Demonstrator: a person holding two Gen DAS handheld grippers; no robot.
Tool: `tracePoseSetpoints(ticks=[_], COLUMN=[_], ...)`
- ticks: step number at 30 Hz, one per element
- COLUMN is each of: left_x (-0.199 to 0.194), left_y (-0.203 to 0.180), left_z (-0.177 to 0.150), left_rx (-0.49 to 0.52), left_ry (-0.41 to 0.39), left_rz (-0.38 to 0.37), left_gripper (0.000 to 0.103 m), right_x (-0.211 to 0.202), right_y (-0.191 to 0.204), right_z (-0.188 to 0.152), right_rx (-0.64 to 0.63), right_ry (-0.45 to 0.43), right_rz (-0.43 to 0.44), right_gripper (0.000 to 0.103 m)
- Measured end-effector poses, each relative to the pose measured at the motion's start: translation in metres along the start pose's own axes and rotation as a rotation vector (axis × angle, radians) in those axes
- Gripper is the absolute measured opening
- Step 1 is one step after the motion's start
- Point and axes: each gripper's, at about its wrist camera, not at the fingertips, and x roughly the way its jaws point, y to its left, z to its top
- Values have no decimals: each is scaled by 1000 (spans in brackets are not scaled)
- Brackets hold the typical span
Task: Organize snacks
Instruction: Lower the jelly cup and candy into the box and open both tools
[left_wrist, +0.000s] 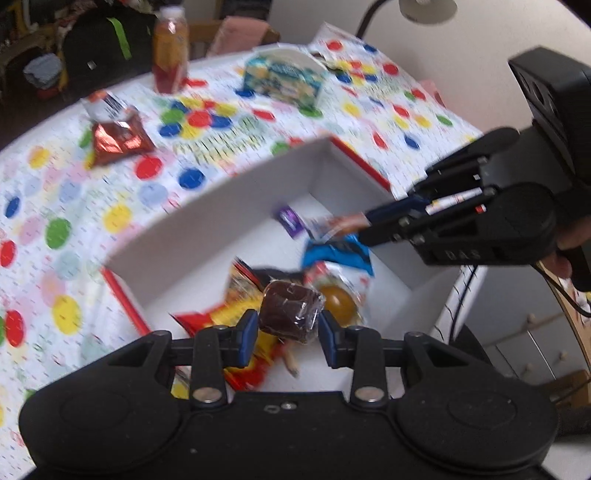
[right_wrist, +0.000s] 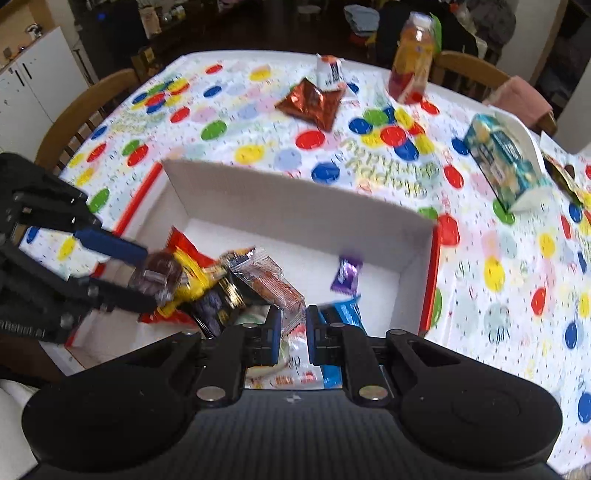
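Over the white box (left_wrist: 236, 195), left gripper (left_wrist: 286, 326) pinching brown cake (left_wrist: 290, 314), right gripper (right_wrist: 293, 328) orange-wrapped bar (right_wrist: 273, 284).

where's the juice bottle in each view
Left wrist: the juice bottle stands at top left, on the table's far edge.
Right wrist: the juice bottle stands at top right of centre, on the far edge.
Shared landmark: the red foil snack bag lies just in front of it in both.

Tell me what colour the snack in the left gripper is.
Dark brown, in clear wrap; the left wrist view shows it best.
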Motion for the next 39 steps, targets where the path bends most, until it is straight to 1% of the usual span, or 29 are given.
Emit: tracePoseSetpoints(ticks=[5,10,16,20,28,32,34,37,38,39], left_x=[14,26,47,56,68,67,65,60,58,56], left_y=[-6,-15,-13,-11,-9,-7,-7,-9,-10,-11], left_z=[-8,-13,-15,-15,-17,-19,-19,-17,-17,-16], left_rx=[-15,-12,-55,-82,-92,-93,-91,-87,-85,-83], left_ry=[33,70,127,156,185,181,169,149,141,134], left_rz=[-28,-35,-17,-27,-5,-1,-5,-14,-15,-15], left_gripper=[33,33,33,33,32,37,37,41,45,49], right_x=[15,29,39,43,44,41,38,34,32,31], right_y=[-3,-9,-13,-12,-10,-9,-9,-9,-9,-9], right_z=[-14,-26,-34,-37,-40,-41,-41,-41,-41,-41], right_rx=[31,65,102,116,141,143,142,147,150,151], right_ry=[37,75,97,108,112,104,95,86,82,81], right_rz=[-24,-55,-73,-68,-61,-60,-54,-56,-55,-55], right_gripper=[14,14,14,14,14,15,16,17,18,22])
